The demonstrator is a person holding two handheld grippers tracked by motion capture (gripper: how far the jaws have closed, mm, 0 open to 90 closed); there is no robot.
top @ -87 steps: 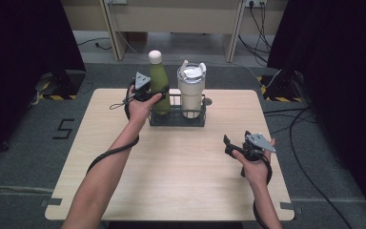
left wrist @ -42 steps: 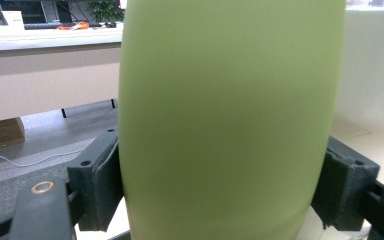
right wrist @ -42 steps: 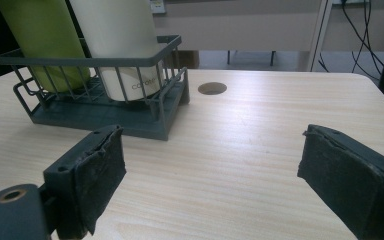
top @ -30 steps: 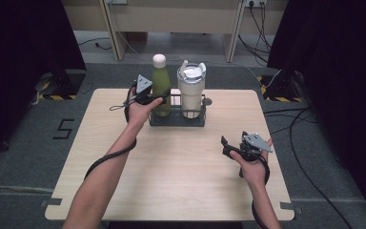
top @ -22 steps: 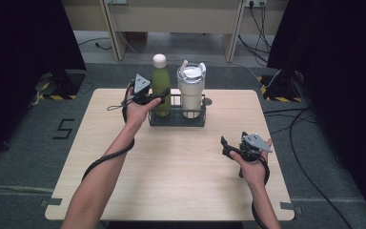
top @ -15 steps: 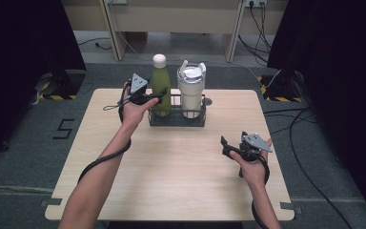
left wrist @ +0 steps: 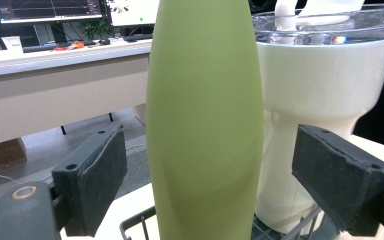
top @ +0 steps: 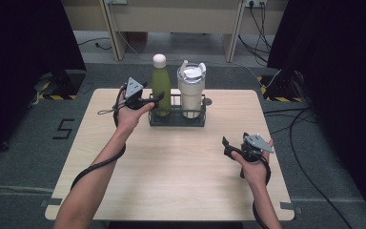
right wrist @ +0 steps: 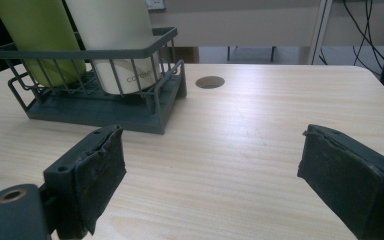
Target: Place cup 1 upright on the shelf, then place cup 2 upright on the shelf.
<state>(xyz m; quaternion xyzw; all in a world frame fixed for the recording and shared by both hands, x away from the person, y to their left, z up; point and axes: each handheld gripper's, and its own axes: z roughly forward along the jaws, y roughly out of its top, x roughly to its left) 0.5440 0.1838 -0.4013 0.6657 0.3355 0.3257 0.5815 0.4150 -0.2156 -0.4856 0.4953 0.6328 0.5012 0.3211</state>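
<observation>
Drawn back, the left hand-held gripper [top: 156,97] gapes wide astride the green bottle [top: 160,86], seemingly not touching.

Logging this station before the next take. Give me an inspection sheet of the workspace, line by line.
Surface: light wooden table, bare apart from the rack; round grommet beside the rack.
Job's things: green bottle and cream tumbler with clear lid, both upright in the dark wire rack.
Clutter: nothing seen.
Grippers: left gripper open, pads either side of the green bottle, not touching. Right gripper open, empty, over the table's near right part.
Cables: one trails from each gripper along the forearm; more lie on the floor at right.
Surroundings: grey floor, desks beyond the table, black curtains on both sides.
</observation>
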